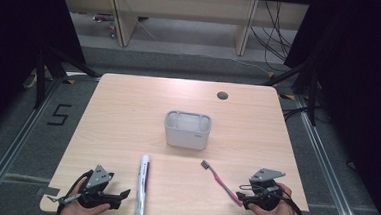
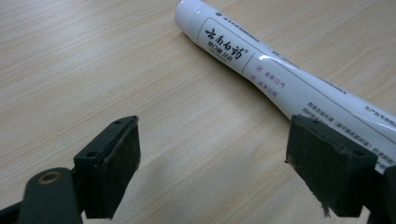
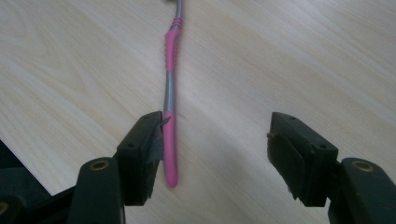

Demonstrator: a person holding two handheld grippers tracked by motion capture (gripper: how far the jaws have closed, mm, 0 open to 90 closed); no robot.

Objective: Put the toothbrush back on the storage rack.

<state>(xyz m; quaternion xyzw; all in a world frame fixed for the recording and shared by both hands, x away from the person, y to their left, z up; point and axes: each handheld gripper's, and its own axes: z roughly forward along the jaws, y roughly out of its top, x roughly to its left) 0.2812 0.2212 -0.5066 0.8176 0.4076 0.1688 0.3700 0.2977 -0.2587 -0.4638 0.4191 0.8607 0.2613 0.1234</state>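
Observation:
A white toothpaste tube (image 1: 142,187) lies lengthwise near the table's front edge, cap end away from me. In the left gripper view the tube (image 2: 261,70) runs past the right jaw; my left gripper (image 2: 215,172) is open, and nothing sits between its jaws. A pink and grey toothbrush (image 1: 220,180) lies at the front right, bristles toward the grey holder cup (image 1: 187,129). My right gripper (image 3: 215,156) is open, with the toothbrush handle (image 3: 170,140) resting on the table against its left jaw. Seen from above, the left gripper (image 1: 123,196) and the right gripper (image 1: 243,196) sit at the front corners.
The wooden table (image 1: 128,113) has a cable hole (image 1: 222,95) at the back right. The holder cup stands in the middle. Black frame posts and cables stand beyond the far edge.

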